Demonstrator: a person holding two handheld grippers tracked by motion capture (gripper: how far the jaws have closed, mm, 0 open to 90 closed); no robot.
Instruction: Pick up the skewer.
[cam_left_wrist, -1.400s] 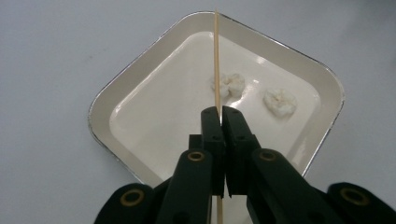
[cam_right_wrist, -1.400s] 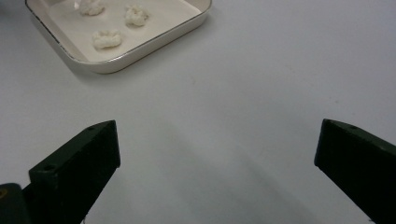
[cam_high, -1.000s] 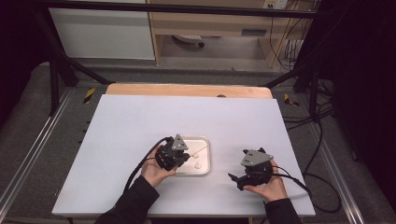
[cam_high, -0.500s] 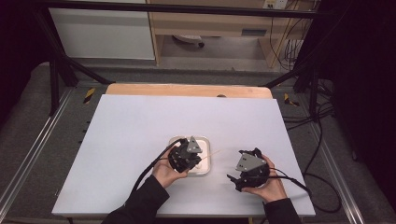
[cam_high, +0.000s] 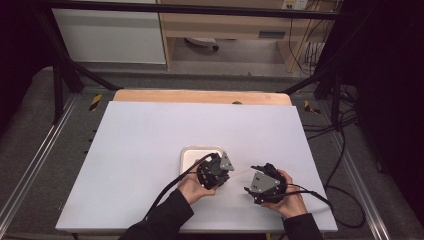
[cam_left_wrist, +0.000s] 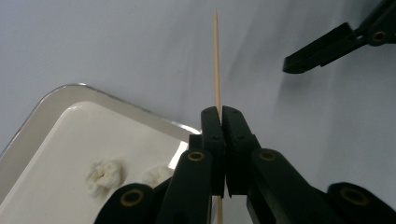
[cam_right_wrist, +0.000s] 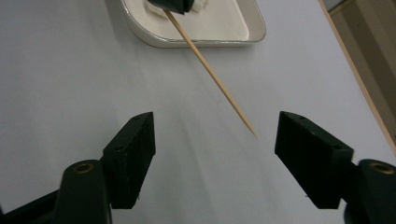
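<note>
A pale, matte table (cam_high: 150, 150) with a wooden strip along its far edge, dark floor all round. Over it, the left gripper (cam_left_wrist: 219, 116) has its black jaws clamped tight on a skewer (cam_left_wrist: 217, 60) — thin, straight, light wood, tapering to a sharp tip that juts out just short of the right gripper (cam_right_wrist: 215, 135). That one's jaws have just been closing, yet stand apart, nothing pinched. Beside the left gripper, a shallow rounded white tray (cam_left_wrist: 51, 107) with a shiny rim holds two soft, crumpled white lumps (cam_left_wrist: 105, 173).
</note>
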